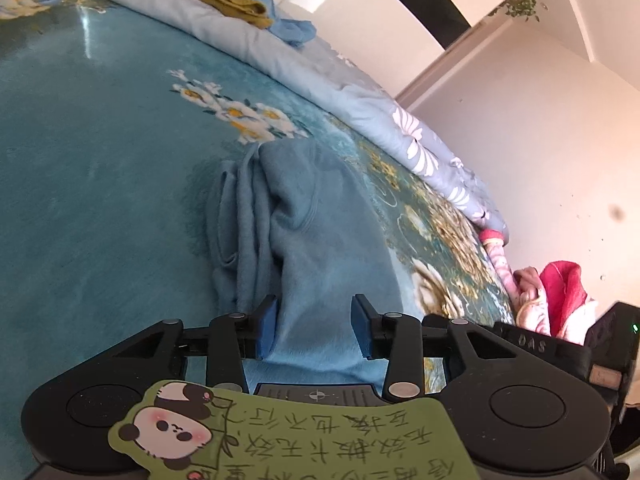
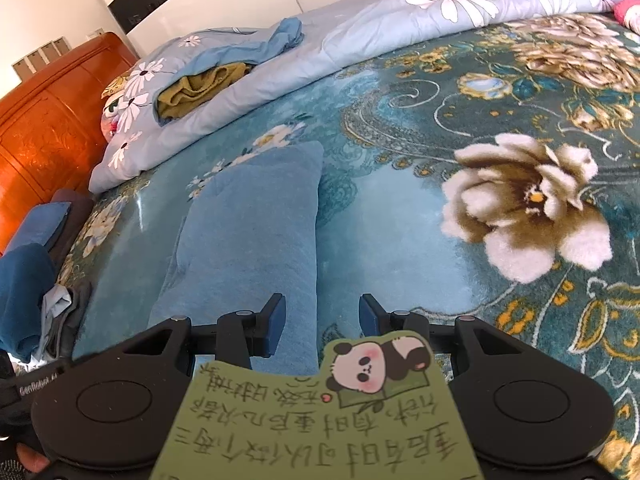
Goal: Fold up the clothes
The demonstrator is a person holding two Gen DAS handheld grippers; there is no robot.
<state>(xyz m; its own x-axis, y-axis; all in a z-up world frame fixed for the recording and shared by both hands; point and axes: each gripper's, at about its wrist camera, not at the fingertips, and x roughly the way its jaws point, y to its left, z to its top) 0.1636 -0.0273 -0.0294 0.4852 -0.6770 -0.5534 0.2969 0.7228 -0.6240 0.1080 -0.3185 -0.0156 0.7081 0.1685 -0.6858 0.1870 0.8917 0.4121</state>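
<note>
My left gripper [image 1: 314, 326] hangs low in the middle of its frame with its blue pads [image 1: 267, 326] apart; the blue garment [image 1: 304, 236] lies under and between them, yet neither pad presses on it, so I hold nothing there. The garment sits folded into a long strip on the bed's teal flowered blanket [image 1: 100, 200], running from the lower centre up toward the middle of the frame, with loose folds bunched along its left edge. In the right wrist view my right gripper [image 2: 322, 322] is likewise parted and empty at lower centre; the left pad sits over the near end of the garment [image 2: 256, 232], the right pad over bare blanket [image 2: 400, 232]. Here the garment reads as a neat strip left of centre, lying flat.

A pale blue quilt with white flowers [image 2: 360, 28] lies bunched along the top of that frame; an olive cloth [image 2: 200, 88] and a light blue cloth [image 2: 276, 40] rest on it at upper left. A wooden headboard [image 2: 44, 132] fills the left edge; dark blue clothes [image 2: 24, 292] lie heaped at lower left. Pink cloth [image 1: 560, 292] shows at the right edge of the left wrist view.
</note>
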